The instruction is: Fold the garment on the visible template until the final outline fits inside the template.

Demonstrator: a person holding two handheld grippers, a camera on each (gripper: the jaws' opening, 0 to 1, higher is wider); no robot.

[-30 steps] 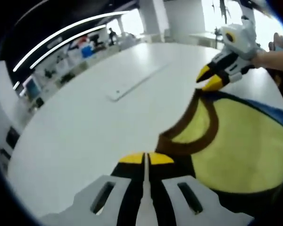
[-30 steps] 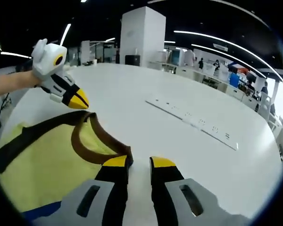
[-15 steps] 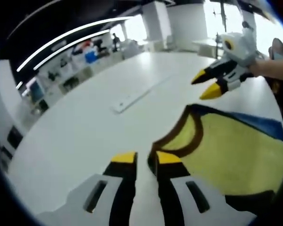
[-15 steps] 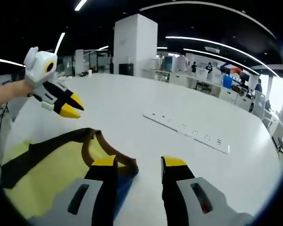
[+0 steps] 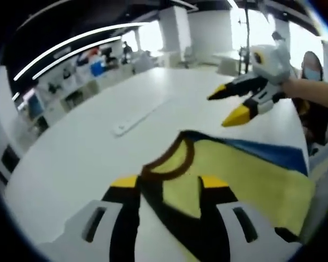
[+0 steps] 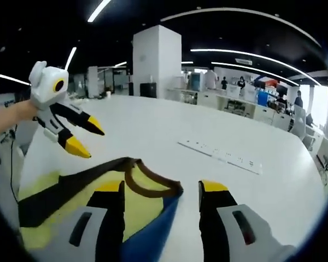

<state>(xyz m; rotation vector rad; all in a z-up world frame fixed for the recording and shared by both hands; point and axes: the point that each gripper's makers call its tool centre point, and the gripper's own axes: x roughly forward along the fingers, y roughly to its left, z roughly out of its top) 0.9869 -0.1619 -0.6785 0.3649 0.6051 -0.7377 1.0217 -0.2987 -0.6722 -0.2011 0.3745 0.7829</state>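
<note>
In the left gripper view, the left gripper has its two yellow-tipped jaws spread wide apart, with nothing between them but the garment lying underneath. The garment is one yellow shirt with a brown collar, dark trim and a blue panel along its far edge. It lies flat on the white table, reaching from the jaws toward the right of the view. Above it hovers the right gripper, jaws parted, clear of the cloth, held by a person's hand.

In the right gripper view, the right gripper also stands open, its two jaws well apart, the collar of the same shirt lying between and just ahead of them. A blue fold shows between the jaws. The left gripper, jaws parted, hangs above the shirt's far left side, held by a bare arm.

Beyond the shirt, one long white power strip lies flat on the table, well apart from the cloth; it also shows in the left gripper view. Its markings are too small to read. No template outline can be made out on the table. A white pillar stands behind, and several people far off by desks.
</note>
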